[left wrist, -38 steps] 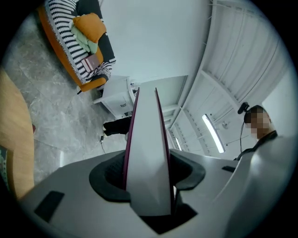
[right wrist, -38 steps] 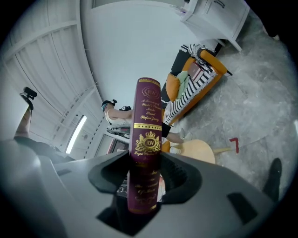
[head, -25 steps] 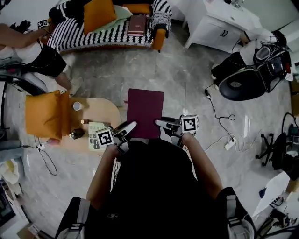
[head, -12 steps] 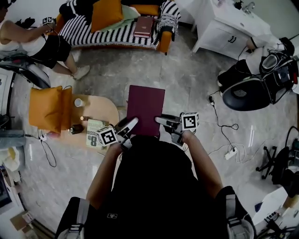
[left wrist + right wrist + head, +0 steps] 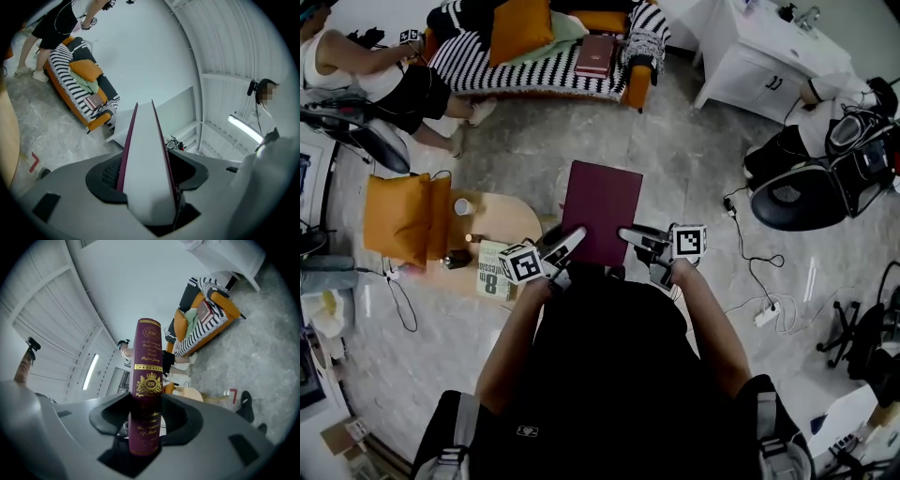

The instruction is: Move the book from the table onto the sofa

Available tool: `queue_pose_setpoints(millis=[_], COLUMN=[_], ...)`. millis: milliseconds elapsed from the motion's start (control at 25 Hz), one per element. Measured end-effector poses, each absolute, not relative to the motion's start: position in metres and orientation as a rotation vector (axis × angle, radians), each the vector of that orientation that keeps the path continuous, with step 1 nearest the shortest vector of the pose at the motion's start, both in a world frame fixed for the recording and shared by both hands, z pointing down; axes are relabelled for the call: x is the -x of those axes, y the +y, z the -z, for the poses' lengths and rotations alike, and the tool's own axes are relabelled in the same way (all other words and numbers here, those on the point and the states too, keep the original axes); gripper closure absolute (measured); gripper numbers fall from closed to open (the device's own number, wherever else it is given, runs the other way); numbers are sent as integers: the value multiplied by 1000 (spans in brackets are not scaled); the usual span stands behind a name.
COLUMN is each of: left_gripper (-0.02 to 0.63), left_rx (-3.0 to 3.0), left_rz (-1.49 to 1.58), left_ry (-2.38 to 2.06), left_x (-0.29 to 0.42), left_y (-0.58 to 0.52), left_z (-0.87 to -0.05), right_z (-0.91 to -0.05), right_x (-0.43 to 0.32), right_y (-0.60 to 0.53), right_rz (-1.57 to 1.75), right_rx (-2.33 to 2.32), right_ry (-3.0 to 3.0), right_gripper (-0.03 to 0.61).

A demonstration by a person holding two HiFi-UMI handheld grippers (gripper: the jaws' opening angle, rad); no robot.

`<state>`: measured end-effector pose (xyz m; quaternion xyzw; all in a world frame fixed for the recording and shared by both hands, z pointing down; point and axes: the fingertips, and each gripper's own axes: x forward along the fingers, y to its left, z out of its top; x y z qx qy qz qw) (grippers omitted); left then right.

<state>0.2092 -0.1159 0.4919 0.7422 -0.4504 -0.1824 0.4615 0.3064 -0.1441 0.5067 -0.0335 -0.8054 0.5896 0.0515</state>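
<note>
Book (image 5: 601, 212) has neared sofa (image 5: 534, 70), apparently held level.

**Book** (image 5: 601, 212): maroon cover. The spine is maroon with gold lettering, gold bands and a gold crowned crest. The page edge is white.
**Sofa** (image 5: 534, 73): black-and-white striped cover on an orange frame.
**On the sofa:** orange cushion (image 5: 521, 26), pale green cloth (image 5: 565, 28), and a second book (image 5: 595, 56) in dull red-brown.
**Counter** (image 5: 504, 217): pale wood.
**At the counter's left edge:** orange padded seat (image 5: 401, 217).
**At the counter's near edge:** booklet (image 5: 492, 274), green and white with dark print.
**On the counter:** white cup (image 5: 463, 206).
**Floor** (image 5: 675, 141): grey with marbled veining.
**Cabinet** (image 5: 759, 52): white.
**Office chair** (image 5: 797, 187): black.
</note>
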Motion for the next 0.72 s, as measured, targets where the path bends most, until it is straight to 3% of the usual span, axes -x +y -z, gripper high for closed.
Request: queue_pose_setpoints(millis=[720], left_gripper=[342], left_rx=[-1789], left_rz=[482], left_ry=[-1055], left_x=[-119], left_y=[-210], left_z=[-506], right_z=[-512], right_x=[-215], right_y=[-245], right_rz=[-1742], right_rx=[69], right_ry=[-2410], right_gripper=[373])
